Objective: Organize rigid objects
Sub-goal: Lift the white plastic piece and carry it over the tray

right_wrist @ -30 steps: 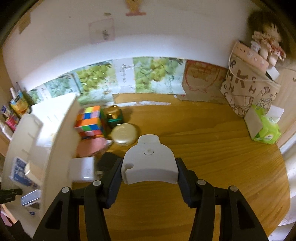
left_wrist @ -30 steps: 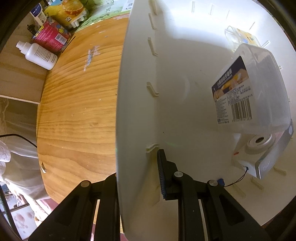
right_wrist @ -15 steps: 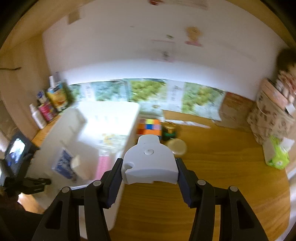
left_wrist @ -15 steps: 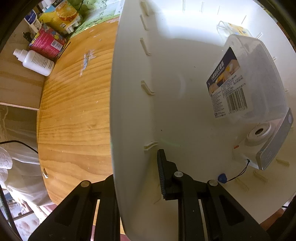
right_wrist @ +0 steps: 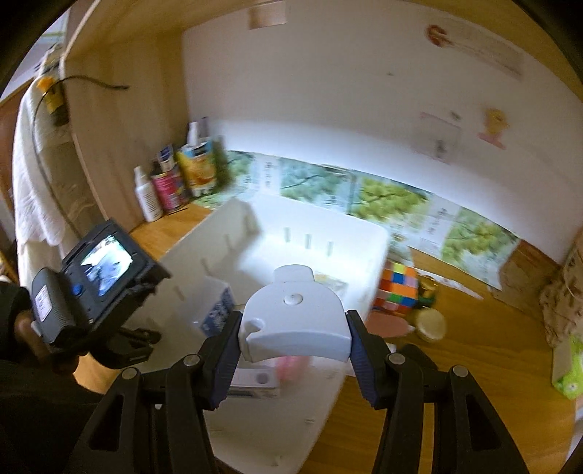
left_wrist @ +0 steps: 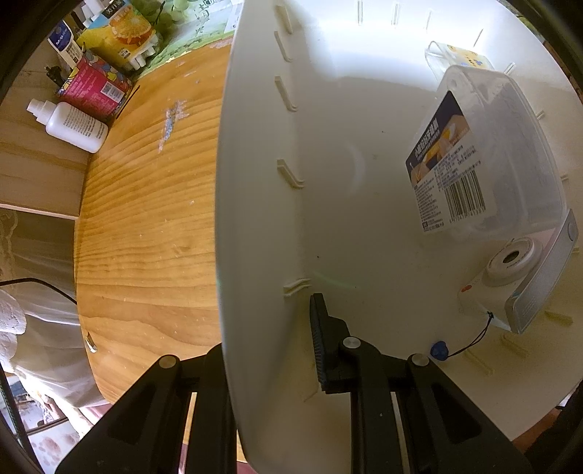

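A white plastic bin point(left_wrist: 255, 218) stands on the wooden table point(left_wrist: 145, 218). My left gripper point(left_wrist: 269, 346) is shut on the bin's left wall, one finger outside and one inside. In the bin lie a clear box with a blue barcode label point(left_wrist: 492, 164), a white toy camera point(left_wrist: 510, 277) and a small clear box point(left_wrist: 459, 54). My right gripper point(right_wrist: 294, 328) is shut on a white dome-shaped plastic piece point(right_wrist: 293, 310) and hangs above the bin's point(right_wrist: 320, 233) near end. The labelled box point(right_wrist: 215, 310) and something pink point(right_wrist: 289, 366) show below it.
Right of the bin sit a colour cube point(right_wrist: 397, 288), a green jar point(right_wrist: 426, 288), a gold-lidded jar point(right_wrist: 431, 324) and a pink disc point(right_wrist: 386, 324). A white bottle point(left_wrist: 73, 124), a pink can point(left_wrist: 94, 87) and a juice carton point(left_wrist: 124, 32) stand at the back left. A green pack point(right_wrist: 568, 372) lies far right.
My right gripper has swung left and up with the white piece, from over the bare table to above the bin. The left gripper has kept its hold on the bin's wall.
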`<action>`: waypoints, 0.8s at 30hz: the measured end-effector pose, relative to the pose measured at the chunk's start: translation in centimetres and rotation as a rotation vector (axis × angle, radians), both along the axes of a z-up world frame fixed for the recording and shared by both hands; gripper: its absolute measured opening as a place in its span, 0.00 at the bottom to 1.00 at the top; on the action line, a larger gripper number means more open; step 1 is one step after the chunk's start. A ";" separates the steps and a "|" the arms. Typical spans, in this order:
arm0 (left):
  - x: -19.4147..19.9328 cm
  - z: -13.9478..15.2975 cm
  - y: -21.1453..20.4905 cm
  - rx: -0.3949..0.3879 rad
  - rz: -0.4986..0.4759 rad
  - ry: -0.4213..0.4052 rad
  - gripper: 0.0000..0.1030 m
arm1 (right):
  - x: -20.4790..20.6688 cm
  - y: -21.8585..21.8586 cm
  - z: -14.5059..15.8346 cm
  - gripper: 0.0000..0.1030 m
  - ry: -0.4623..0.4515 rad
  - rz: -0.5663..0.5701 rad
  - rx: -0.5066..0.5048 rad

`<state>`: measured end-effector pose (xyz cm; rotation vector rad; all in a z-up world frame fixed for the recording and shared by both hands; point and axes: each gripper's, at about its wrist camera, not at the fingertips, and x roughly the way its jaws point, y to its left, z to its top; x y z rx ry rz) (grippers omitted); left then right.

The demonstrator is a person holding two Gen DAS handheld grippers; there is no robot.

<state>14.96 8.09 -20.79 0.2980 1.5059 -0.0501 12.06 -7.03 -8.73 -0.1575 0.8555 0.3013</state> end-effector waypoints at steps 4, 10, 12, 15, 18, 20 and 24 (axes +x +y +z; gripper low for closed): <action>-0.2 0.2 -0.1 0.001 0.001 -0.003 0.19 | 0.1 1.0 -0.3 0.54 0.013 0.049 -0.002; -0.2 0.3 0.0 -0.002 0.006 -0.002 0.19 | 0.4 1.7 -0.5 0.54 0.031 0.099 0.002; -0.2 0.3 0.1 -0.002 0.010 -0.001 0.19 | 0.6 1.8 -0.6 0.54 0.034 0.111 0.004; -0.1 0.3 0.2 -0.002 0.012 0.000 0.19 | 0.7 2.0 -0.7 0.54 0.040 0.126 0.005; -0.1 0.3 0.3 -0.001 0.013 0.000 0.19 | 0.8 2.1 -0.9 0.54 0.051 0.137 0.009; -0.1 0.2 0.2 0.000 0.010 0.000 0.19 | 0.9 2.0 -0.9 0.55 0.049 0.139 0.013; -0.1 0.2 0.2 0.003 0.007 0.001 0.19 | 0.8 2.0 -0.9 0.61 0.043 0.131 0.006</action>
